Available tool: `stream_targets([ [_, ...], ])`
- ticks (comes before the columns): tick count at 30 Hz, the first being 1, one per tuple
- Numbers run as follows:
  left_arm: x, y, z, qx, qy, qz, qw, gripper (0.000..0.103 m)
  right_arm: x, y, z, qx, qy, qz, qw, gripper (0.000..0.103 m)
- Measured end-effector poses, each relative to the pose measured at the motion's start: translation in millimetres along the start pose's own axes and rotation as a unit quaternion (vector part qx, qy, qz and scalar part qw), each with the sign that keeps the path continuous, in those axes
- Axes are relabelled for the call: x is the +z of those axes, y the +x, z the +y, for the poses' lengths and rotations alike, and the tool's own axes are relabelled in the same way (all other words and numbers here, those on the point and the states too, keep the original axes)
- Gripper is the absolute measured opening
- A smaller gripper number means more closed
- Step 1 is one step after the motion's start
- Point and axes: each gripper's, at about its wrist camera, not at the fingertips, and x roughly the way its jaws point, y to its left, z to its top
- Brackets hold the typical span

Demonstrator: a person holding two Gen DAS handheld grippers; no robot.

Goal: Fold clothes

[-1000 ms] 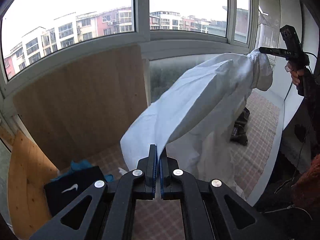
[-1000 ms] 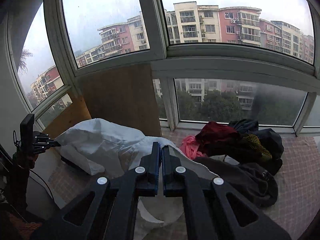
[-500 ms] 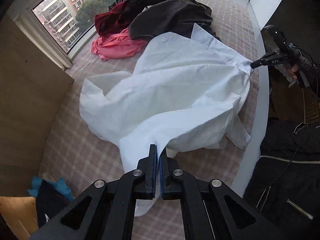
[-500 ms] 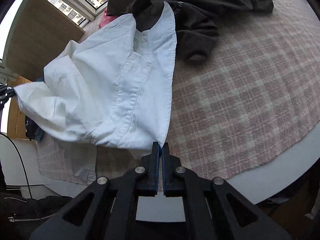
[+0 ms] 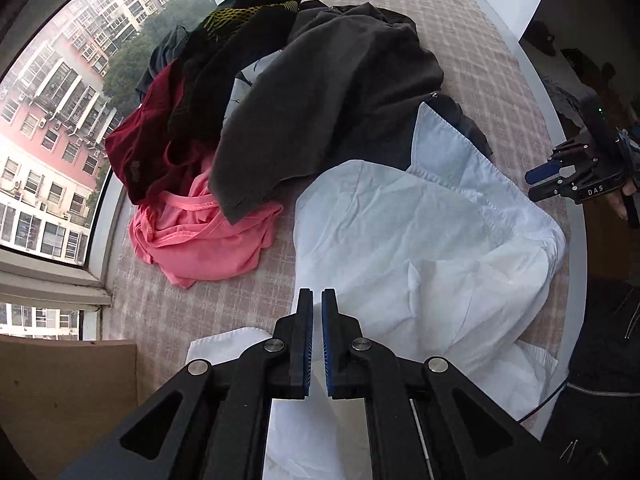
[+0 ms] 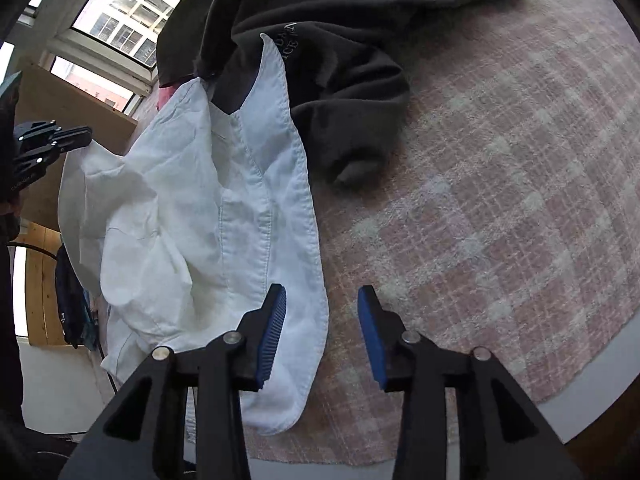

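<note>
A white shirt (image 5: 420, 248) lies crumpled on the pink checked cover (image 6: 500, 200), its collar and button placket (image 6: 272, 200) running toward the right wrist camera. My right gripper (image 6: 320, 292) is open just above the shirt's hem, one pad (image 6: 272, 320) over the cloth and the other over the bare cover. In the left wrist view it (image 5: 536, 184) hangs beside the shirt's far edge. My left gripper (image 5: 317, 292) is over the shirt's near side, its pads a narrow gap apart with no cloth pinched between them.
A dark grey sweatshirt (image 5: 340, 100) overlaps the shirt's collar. Behind it lie a pink garment (image 5: 200, 236), a maroon one (image 5: 148, 152) and a black one with yellow mesh (image 5: 248, 16). A window (image 5: 60, 100) and a brown board (image 5: 60, 392) stand at the left.
The shirt, held up in the air a second ago, was brought down onto the cover. The right gripper has opened wide and let go; the left pads have parted slightly.
</note>
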Motion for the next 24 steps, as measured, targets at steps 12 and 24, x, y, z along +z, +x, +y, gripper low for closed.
stream_targets([
  [12, 26.9, -7.6, 7.8, 0.005, 0.040, -0.006, 0.9992, 0.006, -11.7, -25.6, 9.8, 0.022, -0.064, -0.041, 0.997, 0.002],
  [24, -12.7, 34.0, -6.0, -0.049, 0.036, 0.063, 0.9962, 0.045, -38.3, -7.0, 12.7, 0.039, -0.017, 0.019, 0.999, 0.039],
])
